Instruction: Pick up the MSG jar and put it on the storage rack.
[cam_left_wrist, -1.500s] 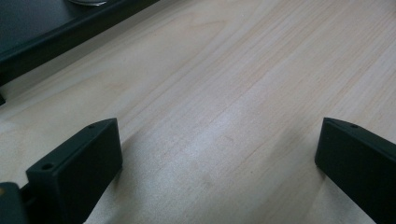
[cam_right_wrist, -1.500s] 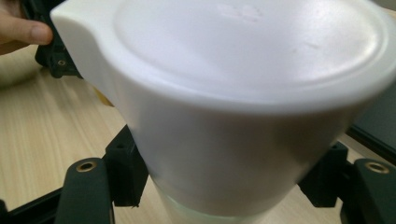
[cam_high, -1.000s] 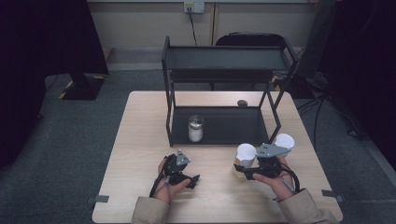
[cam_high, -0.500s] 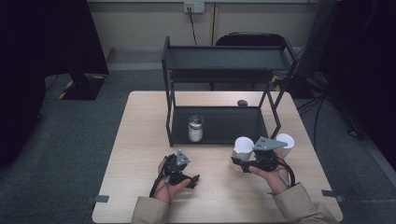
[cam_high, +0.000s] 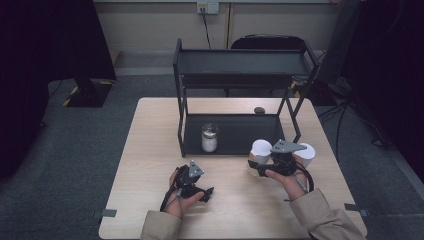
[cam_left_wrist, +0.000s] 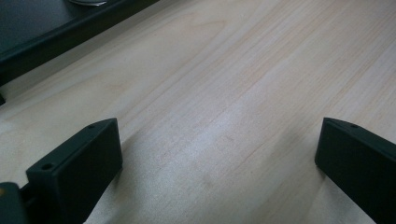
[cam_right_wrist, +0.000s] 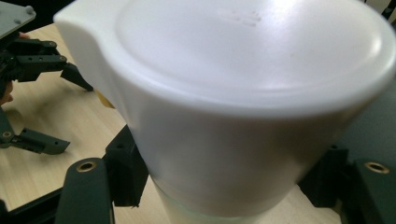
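Pale wood grain runs across the worktop (cam_high: 150, 150), smooth and matt, and I take the black metal rack (cam_high: 240, 75) on it as my landmark. My right hand-held gripper (cam_high: 260, 167) sits just in front of the rack's right front corner, clamped on a white container (cam_high: 261, 150) with a smooth, rounded white lid; in the right gripper view that container (cam_right_wrist: 243, 116) is gripped low on its body between the jaws. A second white container (cam_high: 307, 152) stands just beside that hand, off the rack's right front post. My left hand-held gripper (cam_high: 205, 192) rests low on the worktop well in front of the rack's left half, jaws apart with bare wood between them (cam_left_wrist: 219, 149). On the rack's lower shelf stands a glass jar (cam_high: 209, 137), upright near the left side. A small dark object (cam_high: 259, 110) lies behind the rack.
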